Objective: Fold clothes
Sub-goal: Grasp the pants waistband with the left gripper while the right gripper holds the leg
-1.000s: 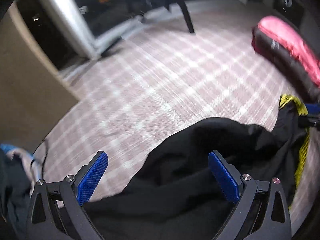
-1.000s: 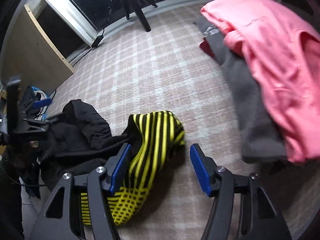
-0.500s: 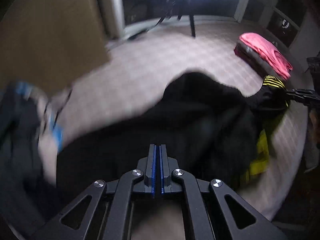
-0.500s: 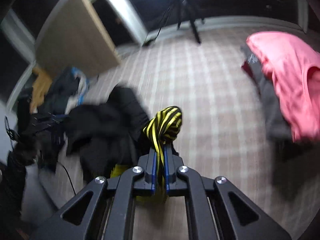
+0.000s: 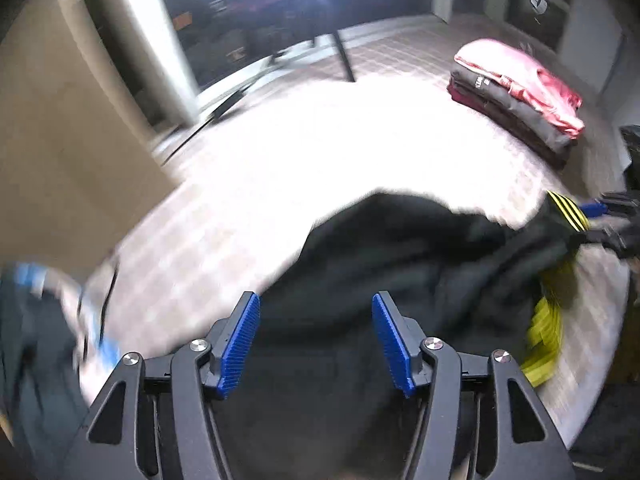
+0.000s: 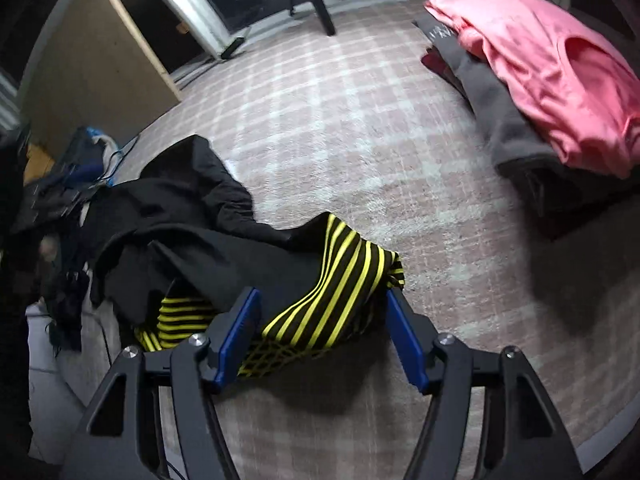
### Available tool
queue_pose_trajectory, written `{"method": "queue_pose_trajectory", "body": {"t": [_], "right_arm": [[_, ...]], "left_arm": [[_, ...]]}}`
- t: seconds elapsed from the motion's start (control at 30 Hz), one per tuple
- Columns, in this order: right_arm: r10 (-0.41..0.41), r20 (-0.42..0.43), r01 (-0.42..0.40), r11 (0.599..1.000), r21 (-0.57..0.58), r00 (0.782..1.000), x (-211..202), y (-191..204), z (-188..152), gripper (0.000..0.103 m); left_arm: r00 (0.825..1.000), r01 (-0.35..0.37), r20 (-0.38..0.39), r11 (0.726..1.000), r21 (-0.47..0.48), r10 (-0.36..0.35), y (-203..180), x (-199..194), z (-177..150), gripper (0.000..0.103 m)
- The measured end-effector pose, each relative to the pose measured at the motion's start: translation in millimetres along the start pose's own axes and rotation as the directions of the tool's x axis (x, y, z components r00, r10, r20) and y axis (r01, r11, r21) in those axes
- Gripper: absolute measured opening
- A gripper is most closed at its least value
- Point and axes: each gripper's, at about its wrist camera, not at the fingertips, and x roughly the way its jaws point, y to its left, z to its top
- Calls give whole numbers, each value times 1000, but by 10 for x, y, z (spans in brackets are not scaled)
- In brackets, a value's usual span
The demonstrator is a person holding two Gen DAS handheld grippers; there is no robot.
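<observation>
You've got a neat stack of folded clothes [image 6: 532,92] already done, sitting well off ahead and to the right of your right gripper [image 6: 324,312]. The black and yellow striped garment [image 6: 340,276] is still a crumpled heap on the rug [image 6: 340,120], lying between the wide-open jaws of that gripper. Your left gripper [image 5: 316,316] is spread wide too, gripping nothing, just over the black part, so this one's barely started, with more unfolded clothes [image 6: 60,184] waiting off to the left.

left wrist: looked forward, low and close over black garment [image 5: 400,248] | right wrist: looked forward, close above striped cuff [image 6: 340,276] | shared: black garment, plaid carpet [image 6: 340,120], folded stack [image 5: 516,92]
</observation>
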Motion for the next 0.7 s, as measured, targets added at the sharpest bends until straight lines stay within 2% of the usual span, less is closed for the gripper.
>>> {"method": "queue_pose_trajectory", "body": {"t": [0.13, 0.23, 0.3, 0.37, 0.4, 0.47, 0.5, 0.57, 0.7], "right_arm": [[-5, 18, 3, 998, 62, 1000, -8, -134, -17, 63], [-11, 15, 10, 994, 109, 1000, 33, -250, 12, 63], [23, 5, -24, 991, 128, 1000, 108, -252, 61, 63], [67, 1, -66, 988, 136, 998, 163, -259, 114, 63], [76, 5, -76, 989, 124, 997, 186, -231, 136, 62], [103, 17, -104, 990, 93, 995, 236, -120, 181, 37], [127, 15, -128, 988, 82, 992, 263, -75, 215, 8], [141, 29, -143, 988, 58, 990, 250, 38, 270, 8], [151, 98, -141, 985, -94, 984, -40, 390, 425, 8]], "left_arm": [[998, 9, -58, 998, 65, -5, -93, 495, 320, 57], [993, 31, -114, 995, 99, -19, -117, 744, 329, 55], [989, 65, -140, 993, 96, -51, -107, 829, 304, 40], [987, 113, -118, 992, 48, -106, -29, 761, 285, 9], [987, 126, -108, 992, 26, -122, 18, 712, 270, 8], [985, 144, -90, 990, -12, -144, 112, 599, 224, 7], [985, 147, -82, 989, -27, -149, 158, 531, 191, 7], [992, 118, -46, 992, -54, -120, 280, 273, 74, 6], [997, 46, 63, 993, -105, -39, 486, -498, -348, 6]]}}
